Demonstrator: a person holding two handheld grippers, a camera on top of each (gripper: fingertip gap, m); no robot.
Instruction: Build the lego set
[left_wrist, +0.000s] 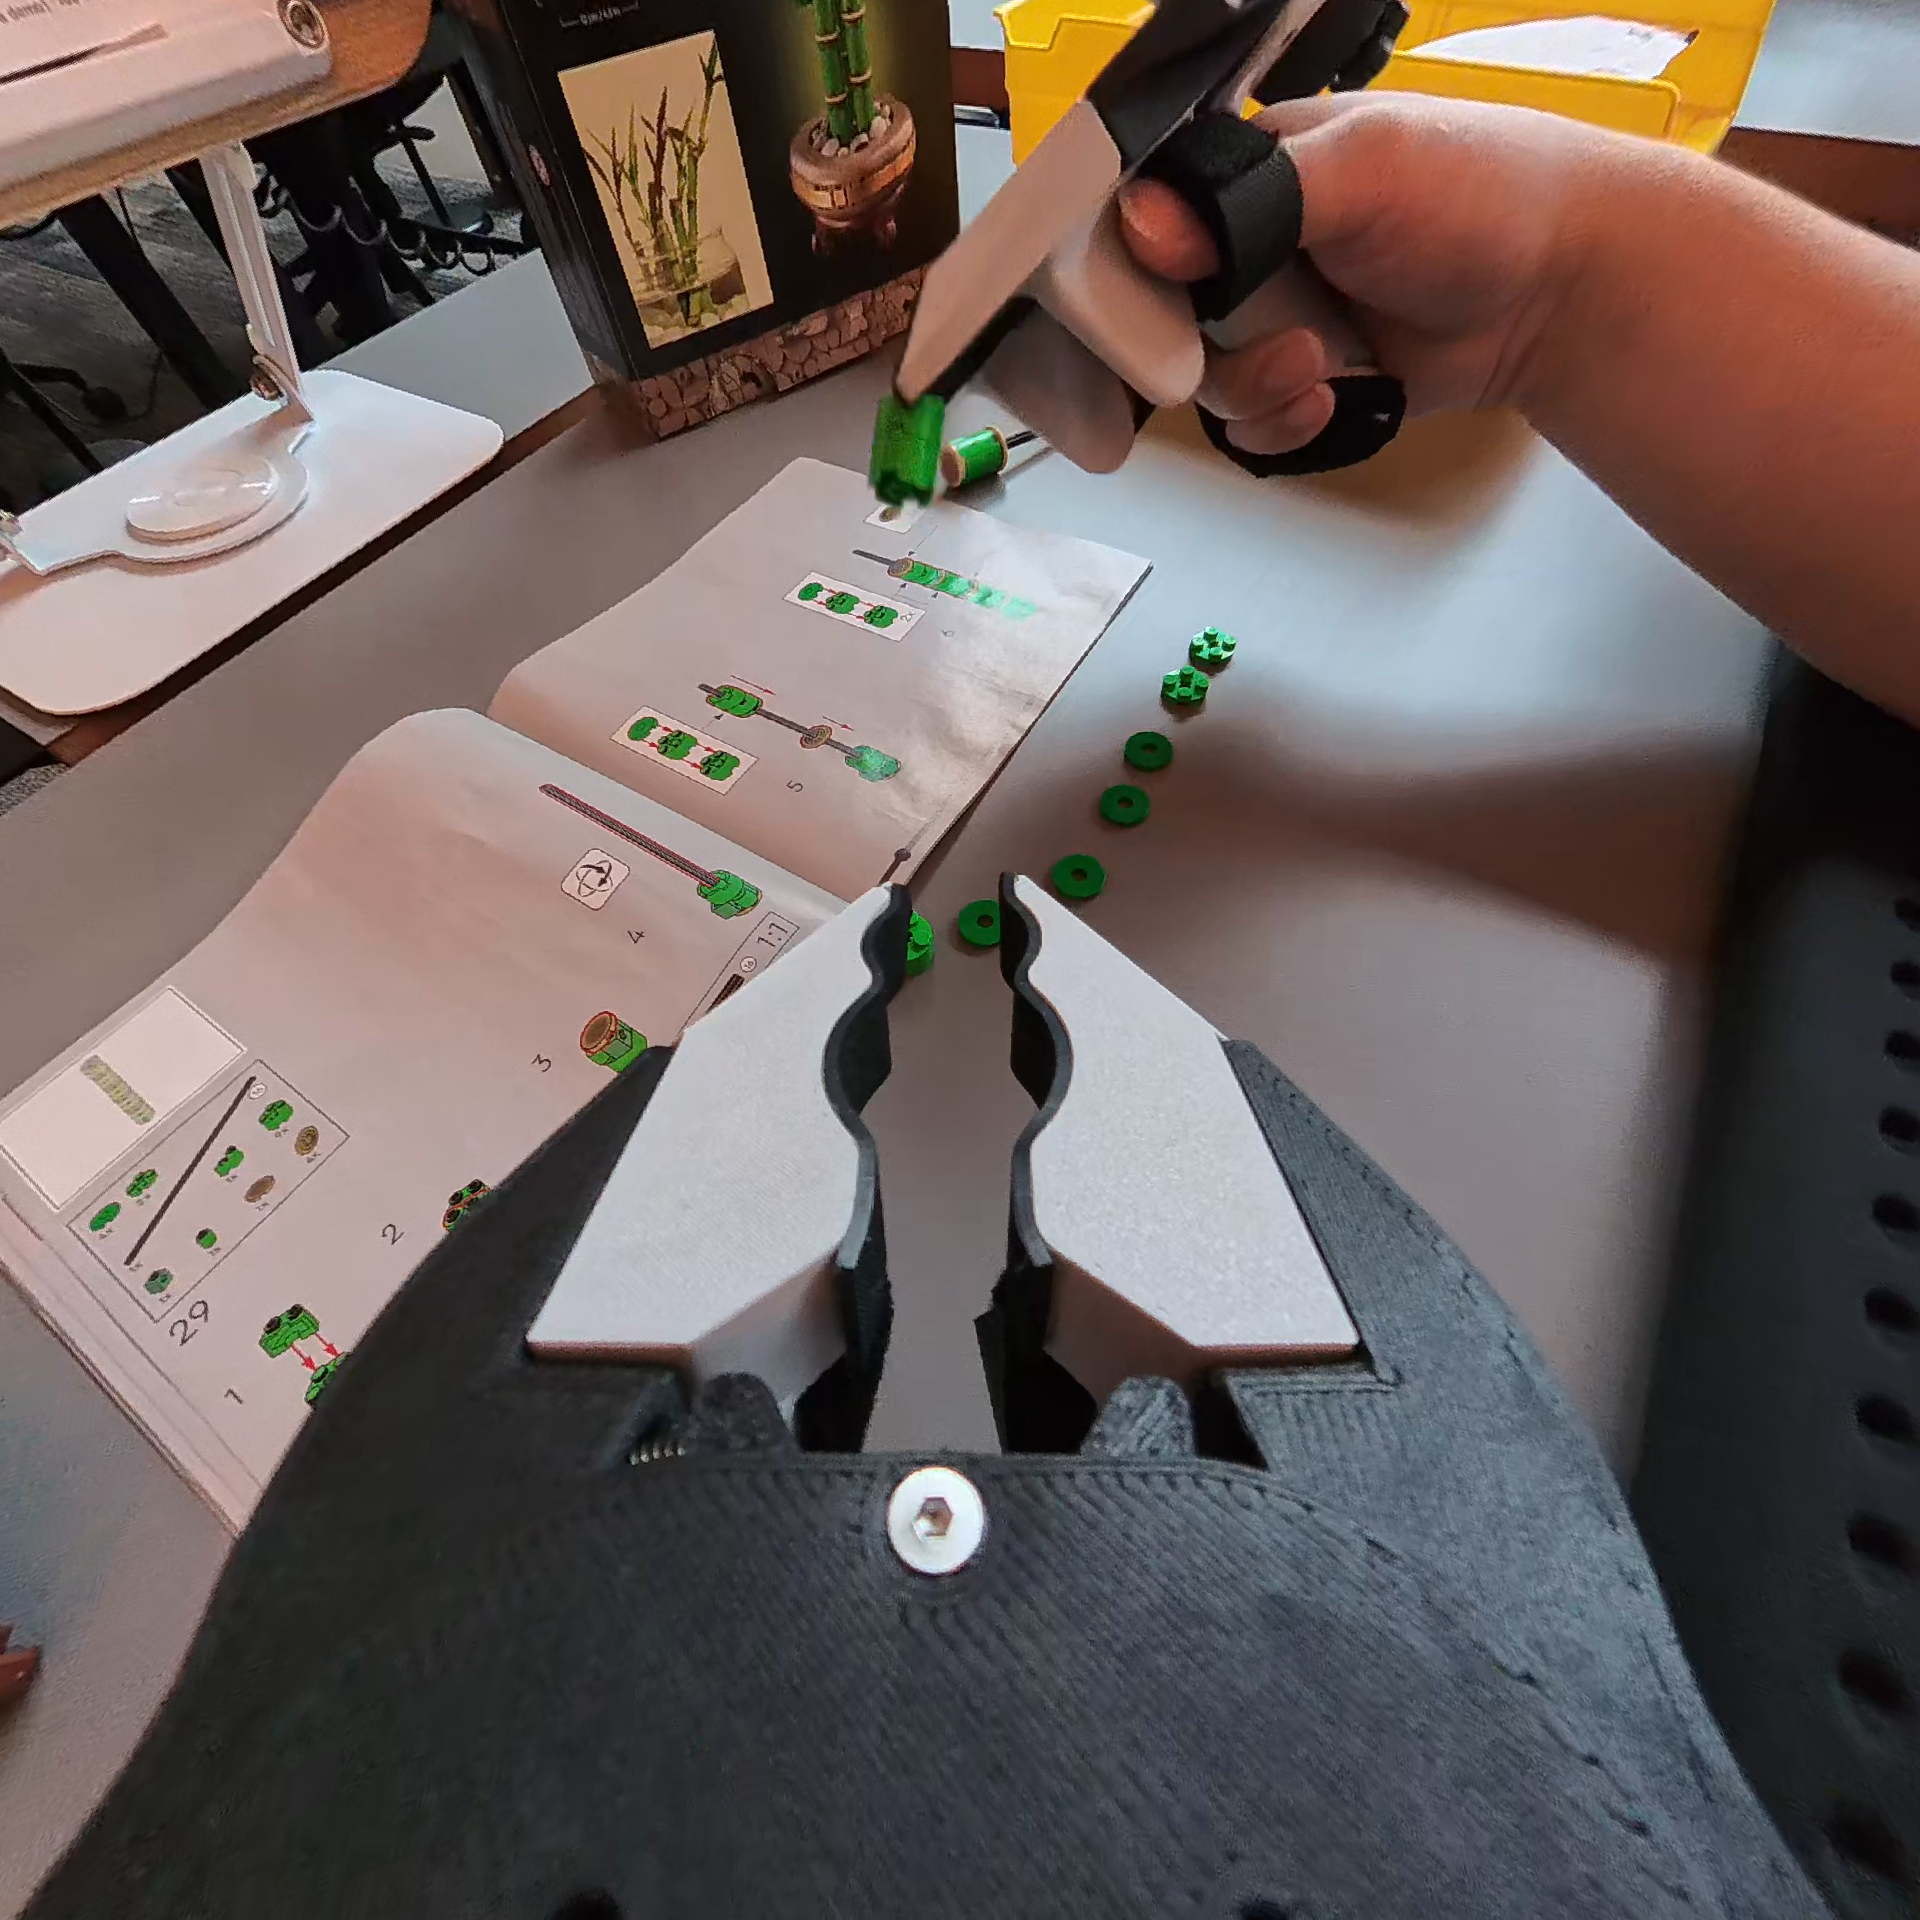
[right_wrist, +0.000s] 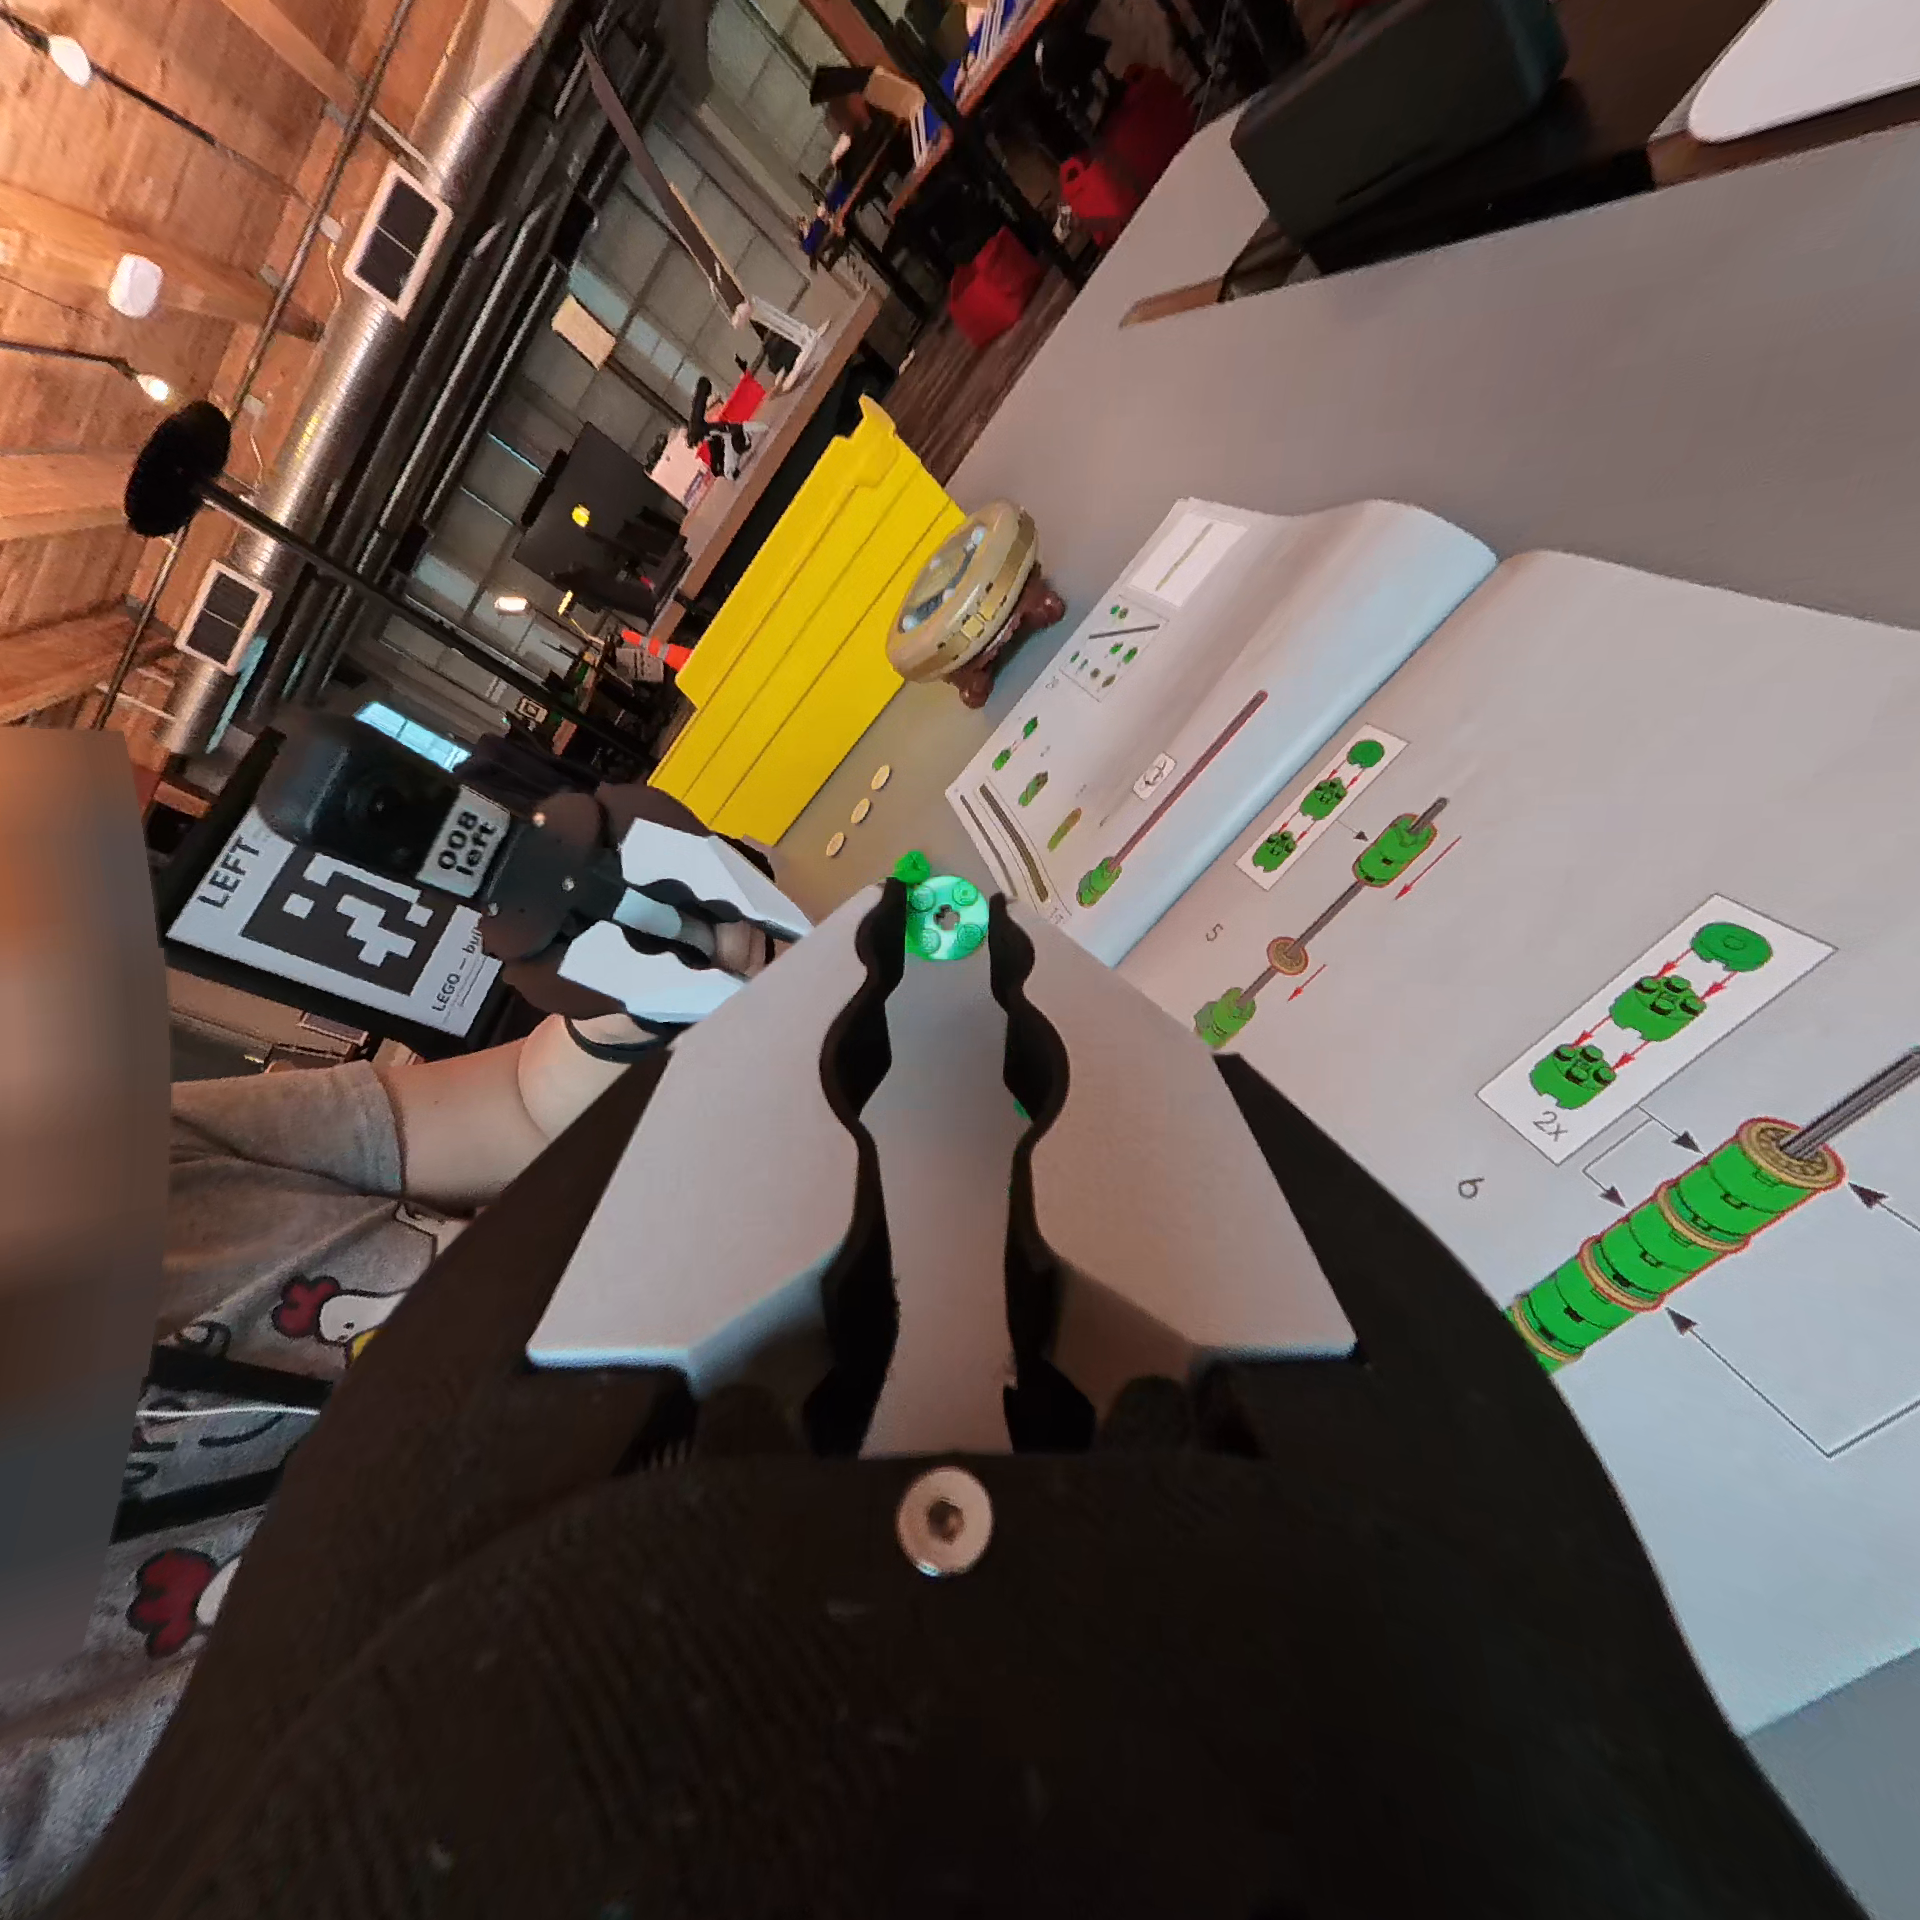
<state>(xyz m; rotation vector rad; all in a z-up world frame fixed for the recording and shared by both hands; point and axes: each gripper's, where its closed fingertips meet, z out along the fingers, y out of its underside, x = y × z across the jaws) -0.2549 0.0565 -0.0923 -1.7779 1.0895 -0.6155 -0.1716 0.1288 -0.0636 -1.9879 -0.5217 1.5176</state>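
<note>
On a grey tabletop, an open manual lies at left, with the left tongs released and empty above a row of green rings. Farther right, the right tongs are clenched on a green round brick, lifted near a short axle stack. Stacking seems underway; next likely calls for aligning brick to axle.

- We're in a big open workshop or warehouse-style workspace: exposed timber ceiling overhead, with a bare silver ventilation duct running beneath it.
- Tall metal storage racking loaded with goods lines the back.
- Long grey worktables stretch away.
- A yellow plastic parts bin sits on one.
- A square black-and-white marker board stands nearby.
</note>
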